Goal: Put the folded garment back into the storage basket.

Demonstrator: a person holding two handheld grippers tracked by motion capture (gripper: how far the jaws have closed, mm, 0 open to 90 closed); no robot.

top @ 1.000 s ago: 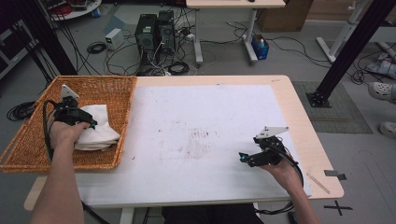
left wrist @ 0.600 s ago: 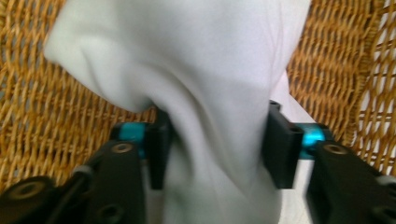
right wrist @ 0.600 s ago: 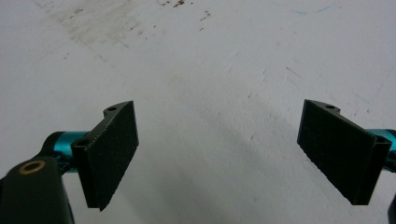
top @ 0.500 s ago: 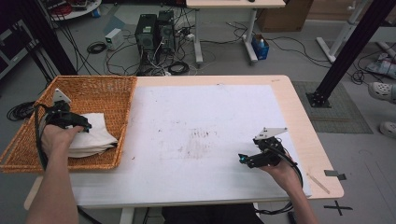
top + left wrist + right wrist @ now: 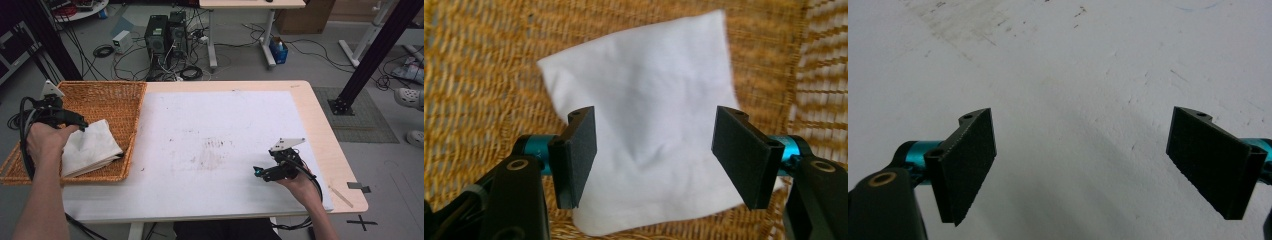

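Note:
A folded white cloth [image 5: 90, 146] lies in the wicker basket [image 5: 112, 100] at the table's left. My left gripper [image 5: 75, 122] hovers over the basket's left part, above the cloth. In the left gripper view its jaws stand wide apart, with the cloth [image 5: 644, 145] lying below them and nothing held; the left gripper [image 5: 654, 155] is open. My right gripper [image 5: 261, 172] rests low over the white table mat [image 5: 215, 130] near the front right. In the right gripper view the right gripper [image 5: 1103, 160] is open over the bare mat [image 5: 1073, 60].
The mat bears faint dark smudges [image 5: 210, 155] near its middle. The table's wooden edge [image 5: 330, 145] runs along the right. Beyond the table, computer towers [image 5: 165, 32], cables and a black frame leg [image 5: 370, 55] stand on the floor.
My left gripper has drawn back to the left and slightly toward me over the basket, leaving the cloth lying there. The right gripper has stayed put.

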